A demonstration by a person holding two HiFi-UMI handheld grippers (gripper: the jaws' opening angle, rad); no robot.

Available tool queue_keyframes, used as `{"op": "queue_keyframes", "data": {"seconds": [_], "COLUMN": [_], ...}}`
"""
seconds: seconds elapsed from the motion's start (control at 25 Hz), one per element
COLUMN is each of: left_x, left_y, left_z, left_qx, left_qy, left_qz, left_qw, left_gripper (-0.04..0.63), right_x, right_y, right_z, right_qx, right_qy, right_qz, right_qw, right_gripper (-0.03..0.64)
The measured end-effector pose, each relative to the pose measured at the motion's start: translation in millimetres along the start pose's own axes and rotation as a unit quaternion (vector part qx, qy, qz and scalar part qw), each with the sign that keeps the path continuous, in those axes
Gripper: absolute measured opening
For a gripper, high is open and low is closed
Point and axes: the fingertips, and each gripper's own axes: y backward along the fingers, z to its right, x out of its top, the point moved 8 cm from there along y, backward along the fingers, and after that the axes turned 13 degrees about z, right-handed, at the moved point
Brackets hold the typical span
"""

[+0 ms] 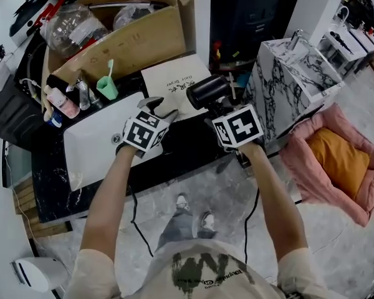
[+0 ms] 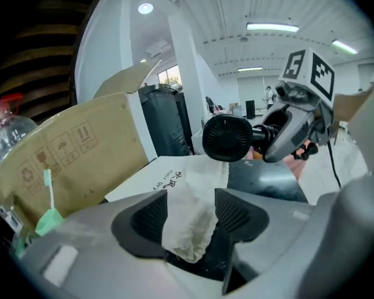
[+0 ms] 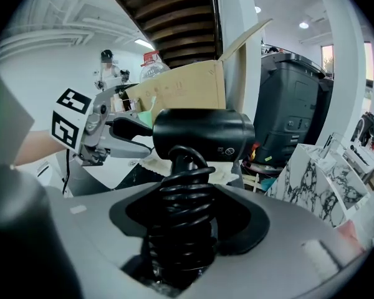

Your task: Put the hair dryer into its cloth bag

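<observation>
The left gripper's (image 2: 190, 215) two ribbed pads are pressing together on a bunched fold of the cloth bag (image 2: 188, 229), with only the cloth keeping them apart. The right gripper's (image 3: 184, 222) jaws are standing fairly wide, clamping the handle of the hair dryer (image 3: 202, 134). The handle itself is hiding under the black cord (image 3: 177, 229) coiled round it.

In the head view both sets of jaws are mostly hiding behind the marker cubes. The hair dryer (image 1: 206, 91) is hanging in the air over the near right corner of the cloth bag (image 1: 173, 80). The bag is lying pale and mostly flat on the black counter (image 1: 187, 153), with its near edge pinched up. Where the bag's mouth is opening cannot be made out, and its print is too small to read in full. In the left gripper view the dryer's round grille (image 2: 227, 137) is facing the camera, covering part of the bag's far edge.

Left of the bag a white sink (image 1: 93, 148) is sitting. Beyond it a green cup (image 1: 107, 88) and an open cardboard box (image 1: 121, 39) are standing. To the right a marbled box (image 1: 293, 83) is standing, and a pink pet bed (image 1: 336, 161) is lying on the floor.
</observation>
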Motion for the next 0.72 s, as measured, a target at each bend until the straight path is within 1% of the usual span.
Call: {"op": "queue_keyframes", "data": {"seconds": [0.24,0.4,0.56,0.72], "left_x": [-15.6,-21.4,-23.3,-32.1], "left_y": [-8.9,-16.8,-24.2,-29.2], "left_z": [5.1,3.6,3.4,3.2], "left_qx": [-0.018,-0.028,-0.040,-0.049], "left_qy": [-0.032,-0.063,-0.076,-0.092], "left_qz": [-0.044,-0.075,-0.094,-0.123], "left_qw": [0.9984,0.9948,0.9919,0.9868], "left_gripper": [0.239,0.239,0.239,0.233], "right_x": [-19.6,-30.5,-37.9,-42.0], "right_y": [14.2,15.9,16.1,15.9], "right_z": [-0.4,-4.3,-7.2,-7.8], "right_qx": [0.005,0.010,0.015,0.018], "right_qy": [-0.004,-0.005,-0.009,-0.013], "right_qz": [0.001,-0.002,-0.004,-0.001], "right_qw": [1.000,1.000,1.000,1.000], "right_gripper": [0.258,0.258,0.258,0.258]}}
